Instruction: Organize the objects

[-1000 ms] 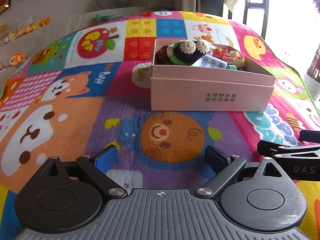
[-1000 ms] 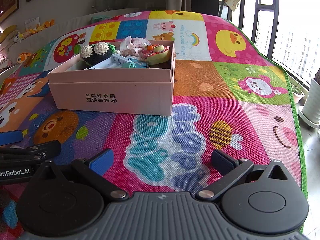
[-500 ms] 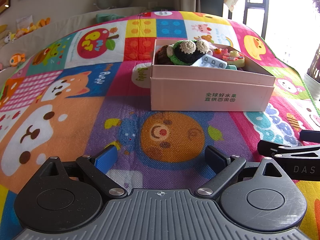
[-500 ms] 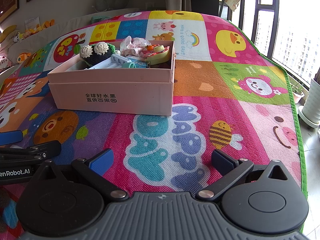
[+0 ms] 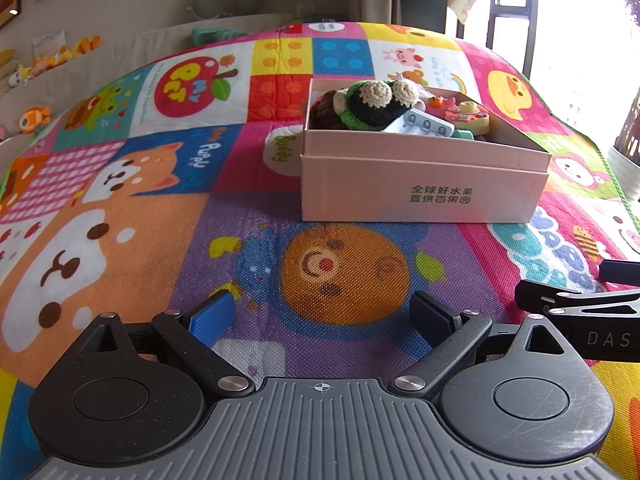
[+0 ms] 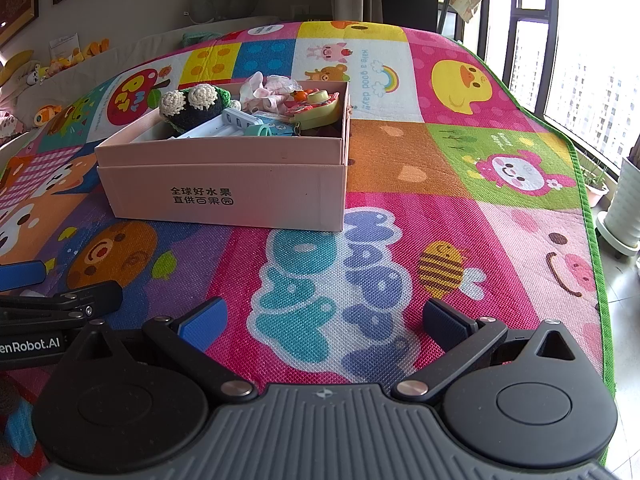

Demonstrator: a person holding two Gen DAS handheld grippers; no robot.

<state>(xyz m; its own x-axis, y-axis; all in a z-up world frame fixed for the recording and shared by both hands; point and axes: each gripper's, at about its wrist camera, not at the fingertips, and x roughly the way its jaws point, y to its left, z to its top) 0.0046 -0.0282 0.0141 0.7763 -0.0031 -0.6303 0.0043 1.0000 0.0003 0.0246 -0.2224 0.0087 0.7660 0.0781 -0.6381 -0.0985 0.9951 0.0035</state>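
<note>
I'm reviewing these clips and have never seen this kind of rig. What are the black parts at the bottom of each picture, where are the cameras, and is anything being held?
There is no robot arm: a person holds a two-finger gripper in each hand, each with a fisheye camera looking forward along its fingers. One picture shows the left gripper, the other the right gripper. Both have their jaws spread wide with nothing between them. Each gripper also shows at the edge of the other's view. They sit low over a colourful cartoon play mat. On it stands an open pink cardboard box filled with small things, among them a crocheted toy and a yellow toy.
</note>
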